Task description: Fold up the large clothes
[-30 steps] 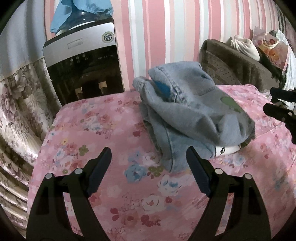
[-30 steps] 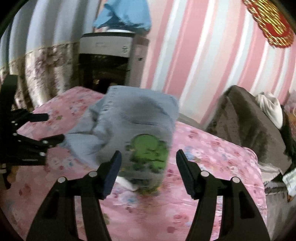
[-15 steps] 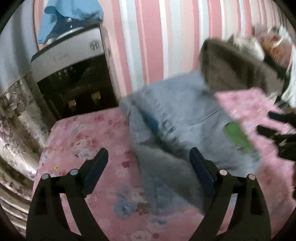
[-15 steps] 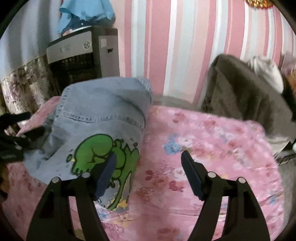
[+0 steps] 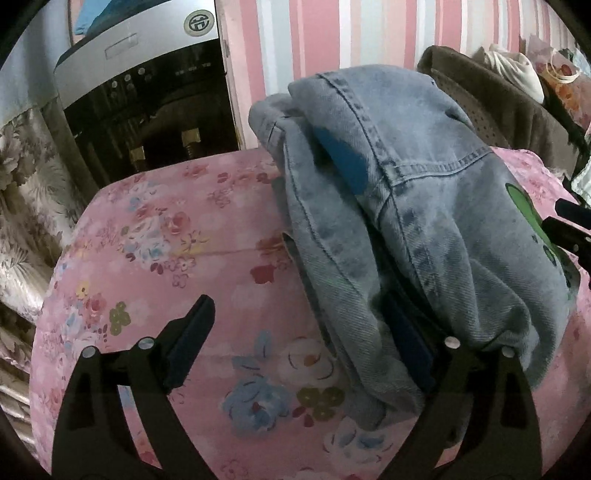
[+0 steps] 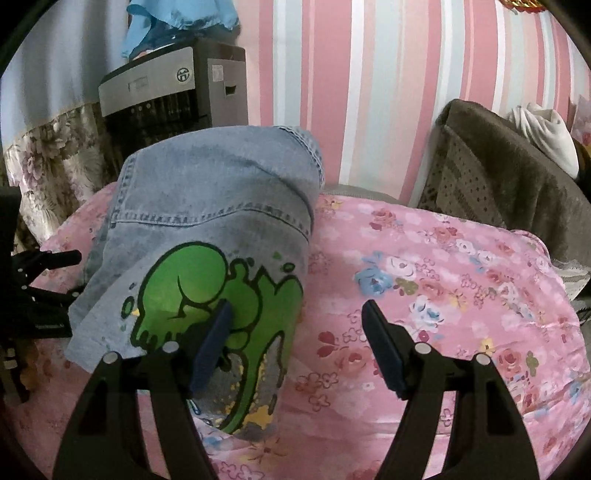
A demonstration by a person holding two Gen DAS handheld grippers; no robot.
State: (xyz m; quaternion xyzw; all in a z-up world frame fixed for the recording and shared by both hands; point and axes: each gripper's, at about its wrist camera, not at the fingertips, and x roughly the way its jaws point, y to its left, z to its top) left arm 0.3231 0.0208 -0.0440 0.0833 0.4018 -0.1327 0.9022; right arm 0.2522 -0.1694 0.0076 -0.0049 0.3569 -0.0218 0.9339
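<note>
Folded denim jacket (image 5: 424,206) lying in a bulky heap on the pink flowered bedspread (image 5: 166,236), toward the far edge near the striped wall (image 6: 388,74). Green cartoon print (image 6: 207,291) facing up on the jacket's near panel in the right wrist view; stitched seams and a blue patch showing in the left wrist view.

Left gripper (image 5: 306,343) low over the bedspread at the jacket's left side, jaws opening wide. Left finger over bare bedspread; right finger partly buried under a hanging denim fold. Nothing pinched between the pads, only flowered cloth and the jacket's edge in the gap.

Right gripper (image 6: 299,347) at the jacket's right edge, jaws spread and not clamped. Left finger lying over the green print, touching or just above it, hard to say which; right finger over bare bedspread, apart from the denim. Jacket's right edge in the gap between them.

Behind the bed: a grey and black appliance (image 6: 166,92) with a blue cloth (image 6: 177,22) on top, a flowered curtain (image 5: 26,192) at the left, a brown chair (image 6: 498,166) with a white garment (image 6: 546,133) at the right.
</note>
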